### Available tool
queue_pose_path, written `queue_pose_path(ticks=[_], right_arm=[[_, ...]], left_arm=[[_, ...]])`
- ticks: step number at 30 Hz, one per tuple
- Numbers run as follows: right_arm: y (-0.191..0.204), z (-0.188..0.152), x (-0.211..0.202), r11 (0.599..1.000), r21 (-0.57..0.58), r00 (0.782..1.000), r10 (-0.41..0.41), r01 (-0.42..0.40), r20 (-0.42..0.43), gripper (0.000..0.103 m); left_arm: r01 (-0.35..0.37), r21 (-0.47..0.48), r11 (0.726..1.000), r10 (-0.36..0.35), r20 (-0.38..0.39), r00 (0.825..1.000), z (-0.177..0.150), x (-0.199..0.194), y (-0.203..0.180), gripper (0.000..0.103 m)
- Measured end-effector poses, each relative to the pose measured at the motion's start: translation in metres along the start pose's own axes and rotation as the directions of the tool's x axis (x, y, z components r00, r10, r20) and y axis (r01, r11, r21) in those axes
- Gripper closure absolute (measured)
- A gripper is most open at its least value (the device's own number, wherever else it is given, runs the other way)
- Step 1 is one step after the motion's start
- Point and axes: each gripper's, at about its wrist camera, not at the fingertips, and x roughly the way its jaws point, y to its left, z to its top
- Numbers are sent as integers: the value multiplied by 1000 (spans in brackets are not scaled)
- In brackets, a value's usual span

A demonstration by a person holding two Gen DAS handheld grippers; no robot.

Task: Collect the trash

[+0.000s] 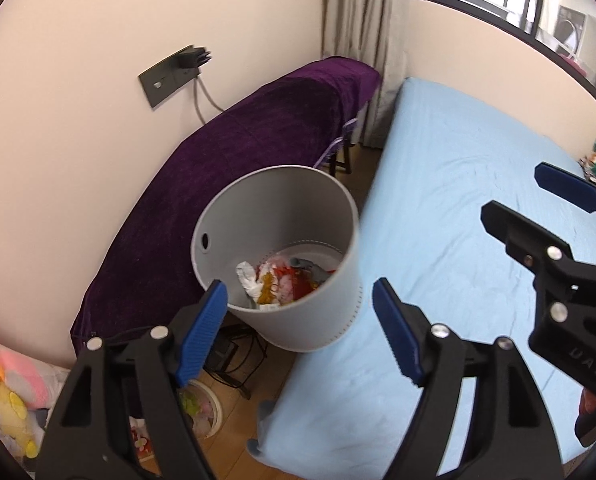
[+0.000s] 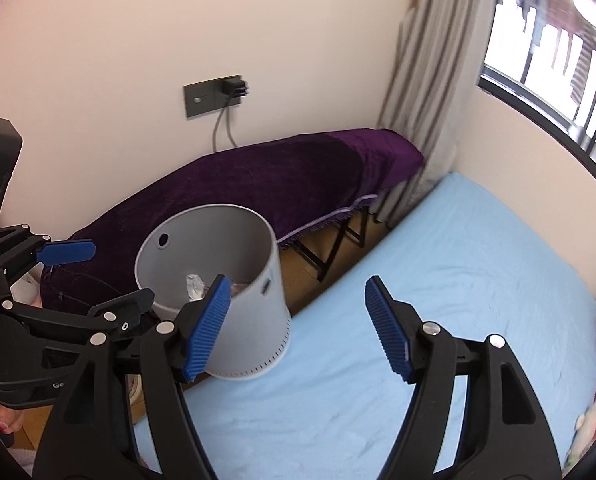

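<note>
Two handheld grippers hover over a bedroom scene, largest feature first: a bed (image 1: pixel 457 208) under a pale blue sheet fills the right and near side of both views, running to the far wall below a dark-framed window (image 2: pixel 545 80). Left of the bed, against the cream wall, stands a long surface draped in a purple cloth (image 1: pixel 258 128), with a grey curtain (image 2: pixel 425 92) hanging at its far end. A grey bin (image 1: pixel 282 216) sits tilted on the near-left corner of the bed, its base on the sheet at the mattress edge and its open mouth leaning toward the purple cloth. Trash (image 1: pixel 282 280), crumpled white, red and yellow scraps, lies in the bottom of the bin. The left gripper (image 1: pixel 299 332) is just near of the bin, jaws wide and empty, its left blue pad overlapping the bin's rim in the left wrist view. The right gripper (image 2: pixel 296 328) is poised over the sheet just right of the bin, jaws likewise wide, nothing between them. On the wall, a dark socket plate (image 2: pixel 212 96) carries a plug and grey cable.
</note>
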Motion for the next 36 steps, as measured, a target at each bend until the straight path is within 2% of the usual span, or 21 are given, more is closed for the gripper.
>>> queue_pose_path(ticks=[6, 8, 15, 21, 24, 32, 36], right_arm=[[-41, -42, -58, 992, 95, 997, -82, 82, 1, 28], [-56, -59, -79, 986, 125, 994, -108, 108, -4, 23], [-109, -130, -163, 954, 225, 980, -197, 199, -33, 18], [-148, -198, -236, 896, 319, 951, -295, 309, -95, 16], [-166, -231, -268, 864, 369, 939, -317, 344, -132, 16], [-206, -297, -345, 797, 434, 908, -377, 419, -184, 16], [-214, -318, -368, 761, 467, 892, -400, 451, -210, 16]], left_arm=[[52, 75, 996, -54, 17, 998, -20, -32, -51, 26], [71, 105, 992, -74, 21, 997, -28, -44, -72, 25], [148, 219, 965, -159, 34, 987, -62, -93, -159, 22], [207, 322, 924, -221, 6, 975, -101, -133, -234, 21], [253, 351, 902, -263, -20, 965, -119, -149, -263, 21], [299, 381, 875, -312, -29, 950, -154, -187, -316, 19], [282, 425, 860, -299, -28, 954, -160, -199, -331, 19]])
